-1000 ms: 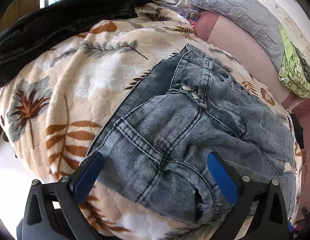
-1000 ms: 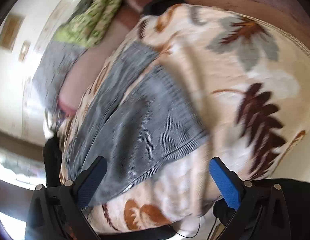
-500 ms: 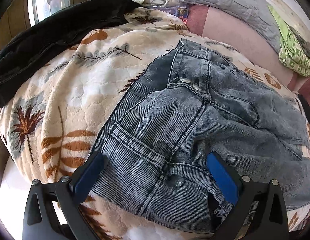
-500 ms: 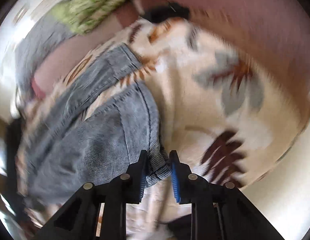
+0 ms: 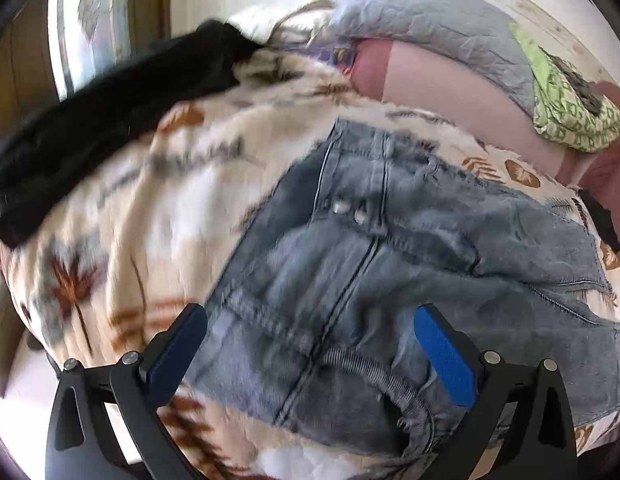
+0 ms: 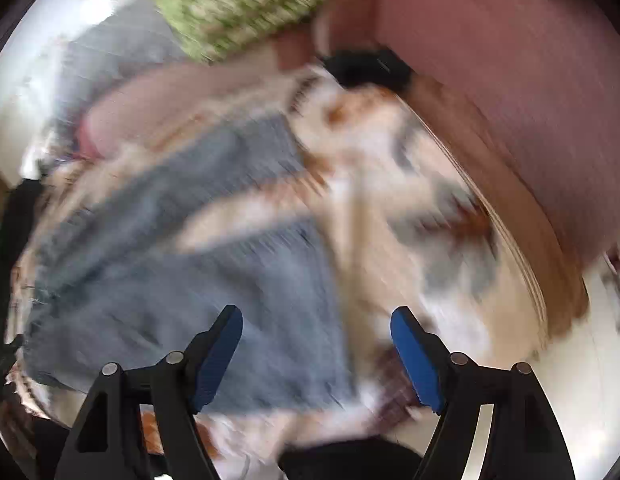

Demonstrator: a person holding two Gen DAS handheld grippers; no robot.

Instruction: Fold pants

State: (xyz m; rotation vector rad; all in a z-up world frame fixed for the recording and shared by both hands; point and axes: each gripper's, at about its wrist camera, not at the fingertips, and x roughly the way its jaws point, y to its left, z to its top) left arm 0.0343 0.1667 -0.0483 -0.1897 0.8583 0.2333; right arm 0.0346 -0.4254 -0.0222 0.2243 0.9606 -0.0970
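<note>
Through the left wrist camera we look down on the jeans [image 5: 390, 280], washed grey-blue denim lying on a cream blanket [image 5: 142, 216] printed with brown and grey leaves. The waistband end sits nearest us, with a belt loop and the rolled edge of the waistband just ahead of our left gripper [image 5: 310, 348]. Its blue-padded fingers [image 5: 444, 360] stand wide apart over the denim, gripping nothing. Two metal buttons [image 5: 350, 210] show further up the fabric. A black garment [image 5: 110, 120] lies across the far left edge of the blanket, well apart from the jeans. Beyond the blanket we see a grey quilted pillow [image 5: 430, 28], a pink sheet [image 5: 450, 84] and a green patterned cloth [image 5: 570, 116] at the far right.

The right wrist view is heavily blurred. We can still make out the jeans [image 6: 190, 280] spread over the left half of the frame, with two leg ends separated by a strip of blanket [image 6: 390, 208]. Our right gripper [image 6: 316, 352] has its fingers [image 6: 418, 360] apart, the left one over the denim hem and the right one over the blanket; whether either touches the cloth we cannot tell. The green cloth [image 6: 246, 8] shows at the top.
</note>
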